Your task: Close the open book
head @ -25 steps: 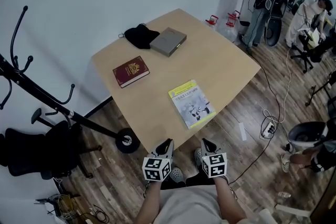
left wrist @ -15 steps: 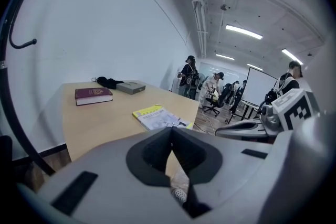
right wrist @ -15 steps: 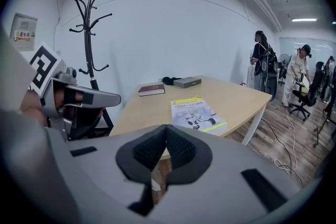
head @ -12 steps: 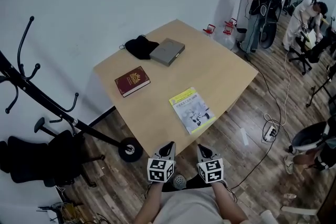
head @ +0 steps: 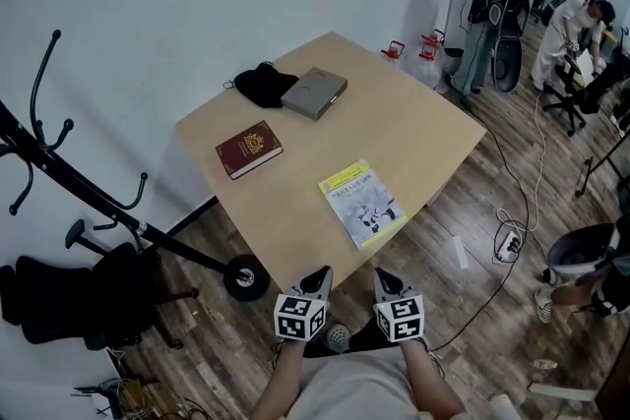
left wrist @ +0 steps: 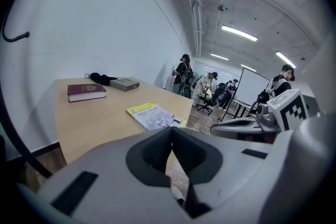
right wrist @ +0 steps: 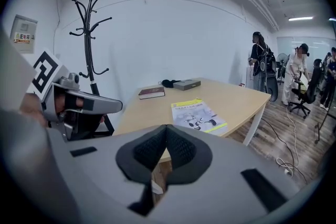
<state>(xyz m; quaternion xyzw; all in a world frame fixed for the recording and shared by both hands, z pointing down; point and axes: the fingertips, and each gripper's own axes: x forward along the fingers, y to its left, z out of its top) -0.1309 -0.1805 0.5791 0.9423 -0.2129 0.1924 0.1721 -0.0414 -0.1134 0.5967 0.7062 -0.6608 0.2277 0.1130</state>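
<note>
Head view: the left claw (head: 317, 280) and right claw (head: 382, 278) hang just off the tabletop's (head: 285, 216) near corner. Staying clear seems wise, as no book lies open. The yellow book (head: 361, 203) rests shut, cover up, near the tabletop's right edge.

Left gripper view: the jaws are pressed together and empty.

Right gripper view: the same.

The coat rack (head: 59, 162) is running off the head view's left edge. The cover print on the yellow book (head: 361, 203) is showing too small to read, and the black bundle (head: 264, 84) beside the grey box (head: 315, 92) is lying too small to identify. The left gripper (left wrist: 172, 132) and right gripper (right wrist: 166, 128) are each blocking the near edge of the table (left wrist: 94, 118) in their own views.
</note>
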